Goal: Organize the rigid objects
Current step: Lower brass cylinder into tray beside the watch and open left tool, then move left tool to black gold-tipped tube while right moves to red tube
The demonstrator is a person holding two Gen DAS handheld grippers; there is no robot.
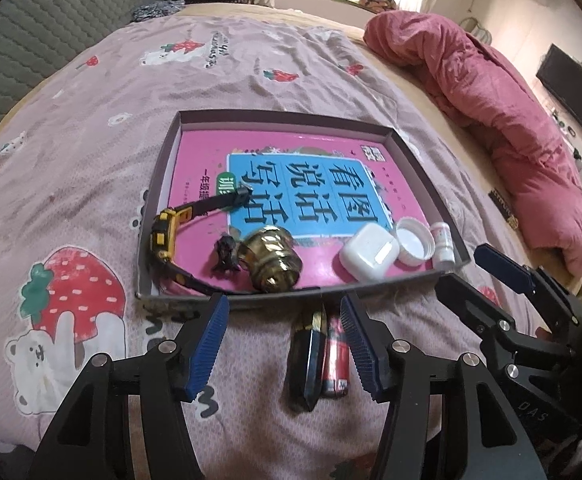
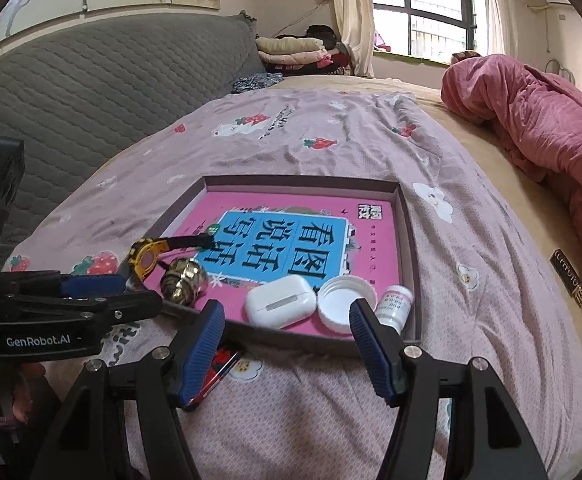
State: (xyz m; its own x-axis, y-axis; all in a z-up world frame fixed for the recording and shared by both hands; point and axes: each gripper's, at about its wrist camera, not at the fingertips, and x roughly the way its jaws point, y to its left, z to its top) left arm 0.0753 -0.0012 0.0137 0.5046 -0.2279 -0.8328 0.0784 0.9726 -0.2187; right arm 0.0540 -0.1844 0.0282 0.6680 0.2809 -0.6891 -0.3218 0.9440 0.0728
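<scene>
On the bed, a shallow grey tray [image 1: 425, 168] serves as my landmark: a pink book [image 1: 291, 184] with a blue title panel covers its floor. Along the tray's near edge, from its left, lie a yellow watch [image 1: 163, 236] with a black strap, a small dark figure [image 1: 224, 254], a ribbed brass fitting [image 1: 269, 260], a smooth white earbud case [image 1: 367, 256], an upturned white cap [image 1: 413, 240] and a small white bottle [image 1: 445, 242] on its side.

Just outside that edge, on the quilted pink sheet [image 1: 91, 160] printed with strawberries and bears, a glossy black lighter [image 1: 305, 360] and a red battery [image 1: 337, 360] lie side by side, touching. My left gripper [image 1: 283, 340] hangs over them, its ribbed blue pads spread and gripping nothing, the pair lying between them near the right-hand pad. My right gripper [image 2: 287, 344] stands released too, empty, before the tray's near wall by the cap and bottle; its left finger partly hides the battery and lighter.

Beyond the tray, a rumpled pink duvet [image 1: 511, 112] lies along the far side.
</scene>
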